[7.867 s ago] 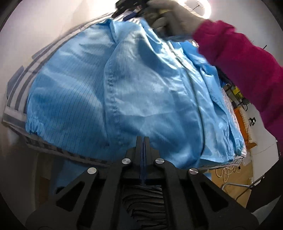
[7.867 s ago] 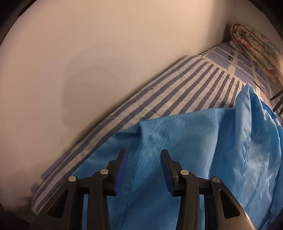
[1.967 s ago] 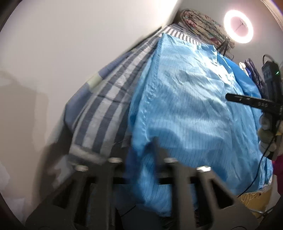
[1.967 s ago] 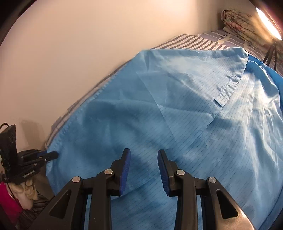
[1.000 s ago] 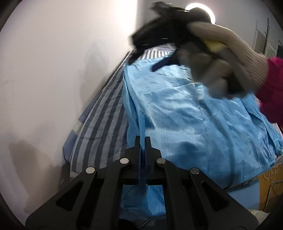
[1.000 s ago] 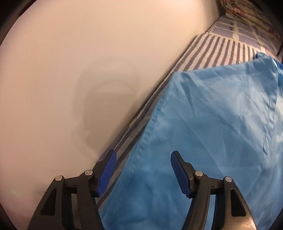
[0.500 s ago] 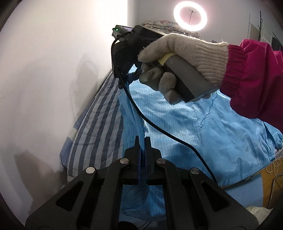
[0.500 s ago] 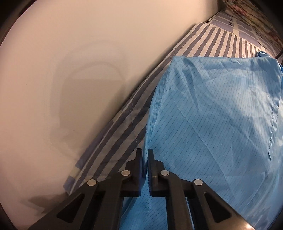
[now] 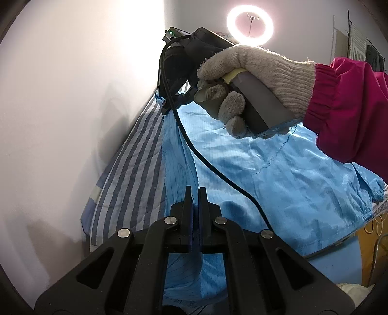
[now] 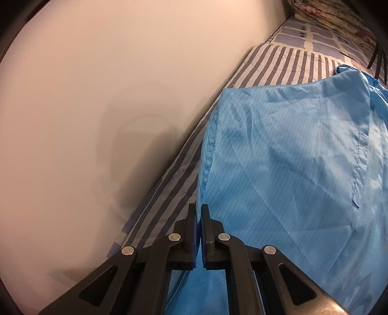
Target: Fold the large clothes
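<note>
A large light-blue pinstriped garment [image 9: 278, 174] lies spread over a striped bed sheet [image 9: 135, 164] beside a wall. My left gripper [image 9: 195, 193] is shut on the garment's near edge, with cloth hanging below its jaws. In the left wrist view a gloved hand [image 9: 254, 72] in a magenta sleeve holds the right gripper [image 9: 169, 106], whose tips pinch the garment's far edge by the wall. In the right wrist view the right gripper [image 10: 198, 210] is shut on the blue garment [image 10: 291, 169] at its wall-side edge, and the fabric is lifted slightly there.
A pale wall [image 10: 97, 97] runs close along the bed's left side. A ring light [image 9: 249, 25] glows at the far end. A floral quilt [image 10: 334, 14] lies at the head of the bed. A black cable [image 9: 218, 167] trails across the garment.
The right gripper's jaws went from wide open above the garment's wall-side edge to shut on that edge. The gloved hand settled over the far edge. The left gripper stayed shut on the near edge.
</note>
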The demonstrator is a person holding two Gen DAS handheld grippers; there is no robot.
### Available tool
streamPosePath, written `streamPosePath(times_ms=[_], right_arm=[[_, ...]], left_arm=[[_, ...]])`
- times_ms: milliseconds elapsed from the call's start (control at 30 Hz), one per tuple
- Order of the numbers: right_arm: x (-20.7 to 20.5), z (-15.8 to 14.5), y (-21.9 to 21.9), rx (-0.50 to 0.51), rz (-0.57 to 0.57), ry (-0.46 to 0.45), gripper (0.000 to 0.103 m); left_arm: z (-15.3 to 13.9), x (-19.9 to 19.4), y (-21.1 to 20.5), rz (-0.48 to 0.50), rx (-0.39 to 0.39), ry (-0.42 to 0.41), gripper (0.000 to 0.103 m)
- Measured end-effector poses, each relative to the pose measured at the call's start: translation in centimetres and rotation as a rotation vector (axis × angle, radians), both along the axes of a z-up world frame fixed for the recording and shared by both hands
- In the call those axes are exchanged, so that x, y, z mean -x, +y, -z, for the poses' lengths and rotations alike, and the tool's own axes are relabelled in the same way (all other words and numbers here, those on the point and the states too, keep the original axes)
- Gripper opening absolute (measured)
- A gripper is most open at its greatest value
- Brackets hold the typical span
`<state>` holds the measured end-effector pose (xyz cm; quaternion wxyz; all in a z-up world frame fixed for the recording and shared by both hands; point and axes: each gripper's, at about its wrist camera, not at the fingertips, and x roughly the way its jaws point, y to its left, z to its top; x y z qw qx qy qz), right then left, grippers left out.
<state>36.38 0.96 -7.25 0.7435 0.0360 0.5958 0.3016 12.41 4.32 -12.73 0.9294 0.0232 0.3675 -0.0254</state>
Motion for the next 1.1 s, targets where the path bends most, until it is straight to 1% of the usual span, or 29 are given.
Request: streamPosePath(times_ms=[67, 133, 167, 267, 300, 467, 567, 633, 767, 833, 900, 1000, 1100], right_arm=[[-0.4, -0.9, 0.3, -0.008, 0.008, -0.005, 0.000], [-0.4, -1.5, -0.4, -0.021, 0.018, -0.008, 0.000], [-0.3, -1.7, -0.3, -0.026, 0.023, -0.010, 0.000], [-0.1, -2.3, -1.9, -0.051, 0.038, -0.016, 0.000], [0.2, -2.1, -1.9, -0.061, 0.044, -0.018, 0.000], [0.7, -1.9, -5.5, -0.126, 0.098, -0.003, 0.000], [0.8, -1.5, -8.7, -0.170, 0.148, 0.006, 0.000], [0.8, -0.7, -11.0, -0.198, 0.191, 0.023, 0.000], [0.8, 2.0, -15.7, -0.236, 0.289, 0.092, 0.000], [0.5, 3.5, -17.3, -0.216, 0.323, 0.113, 0.000], [0.3, 5.1, -18.4, -0.172, 0.359, 0.122, 0.000], [-0.1, 7.6, -19.7, -0.145, 0.404, 0.166, 0.000], [-0.2, 8.4, -19.6, -0.114, 0.377, 0.164, 0.000]], left_arm=[[-0.3, 0.1, -0.5, 0.006, -0.004, -0.005, 0.000], [-0.5, 0.2, -1.0, 0.013, -0.005, -0.008, 0.000], [-0.6, 0.2, -1.3, 0.018, -0.006, -0.009, 0.000], [-1.0, 0.3, -2.2, 0.033, -0.008, -0.012, 0.000], [-1.0, 0.3, -2.5, 0.040, -0.007, -0.013, 0.000], [-1.4, 0.6, -4.5, 0.086, -0.012, -0.014, 0.000], [-1.3, 0.5, -5.7, 0.113, -0.008, -0.007, 0.000], [-1.2, 0.4, -6.7, 0.132, -0.004, 0.000, 0.000], [-0.5, 0.2, -8.5, 0.182, 0.018, 0.038, 0.000], [-0.1, 0.2, -9.1, 0.199, 0.044, 0.062, 0.000], [0.1, 0.3, -9.5, 0.226, 0.092, 0.102, 0.000], [-0.5, 1.4, -9.7, 0.255, 0.134, 0.112, 0.000], [-1.6, 2.9, -8.5, 0.250, 0.166, 0.103, 0.003]])
